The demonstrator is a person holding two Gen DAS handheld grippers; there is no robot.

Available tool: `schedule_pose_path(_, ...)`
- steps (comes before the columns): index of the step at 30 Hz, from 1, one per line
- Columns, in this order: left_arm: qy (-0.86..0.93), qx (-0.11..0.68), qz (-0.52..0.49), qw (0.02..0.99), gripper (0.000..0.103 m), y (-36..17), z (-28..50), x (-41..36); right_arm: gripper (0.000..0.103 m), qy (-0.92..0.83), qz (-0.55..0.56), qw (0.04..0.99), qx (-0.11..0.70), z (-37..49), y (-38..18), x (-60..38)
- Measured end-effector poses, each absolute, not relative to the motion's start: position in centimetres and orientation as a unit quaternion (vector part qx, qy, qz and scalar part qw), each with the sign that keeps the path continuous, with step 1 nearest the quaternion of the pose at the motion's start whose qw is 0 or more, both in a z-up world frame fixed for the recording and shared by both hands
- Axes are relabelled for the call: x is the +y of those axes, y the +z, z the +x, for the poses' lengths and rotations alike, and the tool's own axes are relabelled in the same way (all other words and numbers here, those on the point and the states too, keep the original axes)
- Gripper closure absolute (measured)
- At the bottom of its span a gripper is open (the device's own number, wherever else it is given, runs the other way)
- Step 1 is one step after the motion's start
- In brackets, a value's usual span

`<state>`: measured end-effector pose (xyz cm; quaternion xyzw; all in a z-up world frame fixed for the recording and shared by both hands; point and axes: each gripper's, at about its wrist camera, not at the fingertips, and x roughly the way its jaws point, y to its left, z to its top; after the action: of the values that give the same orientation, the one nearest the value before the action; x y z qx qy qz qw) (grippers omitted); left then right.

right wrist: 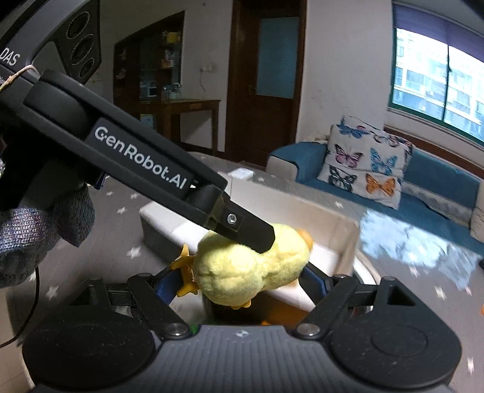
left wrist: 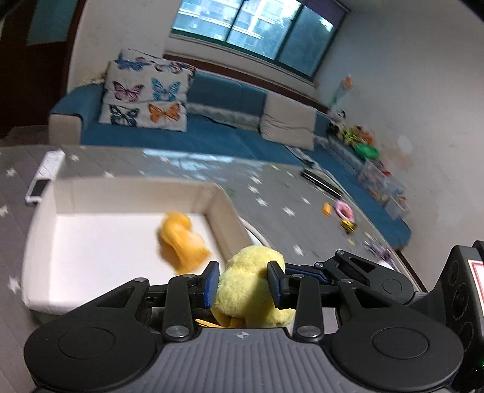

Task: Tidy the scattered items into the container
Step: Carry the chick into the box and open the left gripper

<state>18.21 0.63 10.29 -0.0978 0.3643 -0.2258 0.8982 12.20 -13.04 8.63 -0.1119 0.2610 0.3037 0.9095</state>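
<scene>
Living room with a blue sofa under a wide window

A butterfly-print pillow [left wrist: 145, 93] leans on the blue sofa [left wrist: 211, 133] ahead of the hand-held gripper; daylight shows through the window [left wrist: 254, 27]. Grey star-patterned floor mat [left wrist: 272, 193], white walls, dark wooden door [right wrist: 266, 78], wooden desk [right wrist: 187, 112].

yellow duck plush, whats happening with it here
The left gripper is clamped on a yellow duck plush, carrying it at the near edge of a white box on the star-patterned floor mat. The right gripper sits open around the same plush. An orange soft toy already lies in the box; small toys remain scattered near the blue sofa.
</scene>
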Motion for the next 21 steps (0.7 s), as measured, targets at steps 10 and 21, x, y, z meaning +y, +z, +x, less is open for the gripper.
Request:
schedule_pose_path(10, -0.194, 0.388, -0.126, 0.892, 0.066, 7.5, 25.6, 5.0, 0.02, 0.342, -0.125, 0.884, 0.294, 20.3, 6.3, -8.2)
schedule_pose_path(21, -0.175, 0.419, -0.17, 0.875, 0.067, 3.1, 29.2, 7.8, 0.02, 0.366, -0.156, 0.85, 0.345, 24.6, 2.1, -5.2)
